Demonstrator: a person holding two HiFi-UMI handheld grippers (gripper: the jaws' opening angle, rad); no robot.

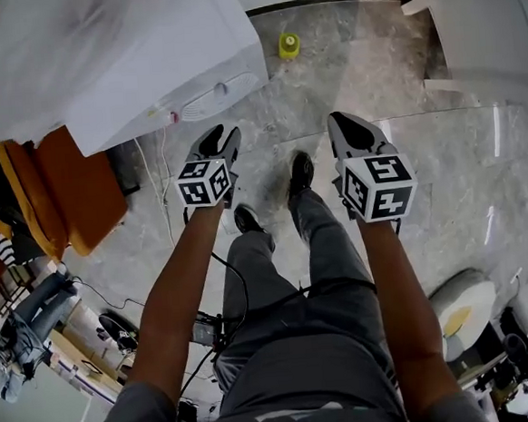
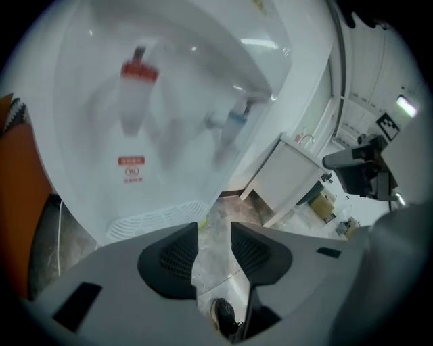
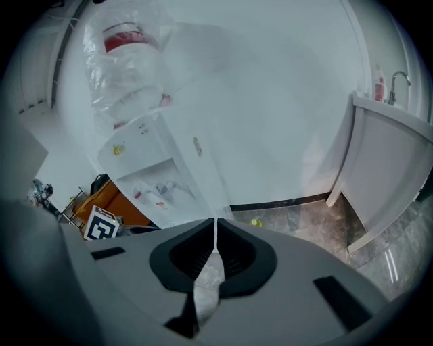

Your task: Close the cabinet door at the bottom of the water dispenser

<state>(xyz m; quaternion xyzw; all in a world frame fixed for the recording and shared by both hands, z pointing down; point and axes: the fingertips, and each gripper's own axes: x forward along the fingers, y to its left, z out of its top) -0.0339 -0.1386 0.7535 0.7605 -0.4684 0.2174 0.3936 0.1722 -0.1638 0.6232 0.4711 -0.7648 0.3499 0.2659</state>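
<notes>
The white water dispenser (image 1: 144, 69) stands at the upper left of the head view, seen from above; its bottom cabinet door is hidden in every view. My left gripper (image 1: 218, 145) hangs just in front of it. In the left gripper view the dispenser's tap recess and drip grille (image 2: 155, 219) fill the picture, and the left gripper (image 2: 213, 236) is open with only floor showing between the pads. My right gripper (image 1: 353, 133) hangs further right, away from the dispenser. In its own view the right gripper (image 3: 215, 226) is shut and holds nothing, and the dispenser (image 3: 169, 176) carries a water bottle (image 3: 128, 67).
A small yellow object (image 1: 288, 44) lies on the marble floor by the back wall. A white cabinet (image 1: 482, 34) stands at the upper right. An orange bag (image 1: 71, 189) sits left of the dispenser. The person's black shoes (image 1: 300, 171) stand below the grippers; cables and gear lie around.
</notes>
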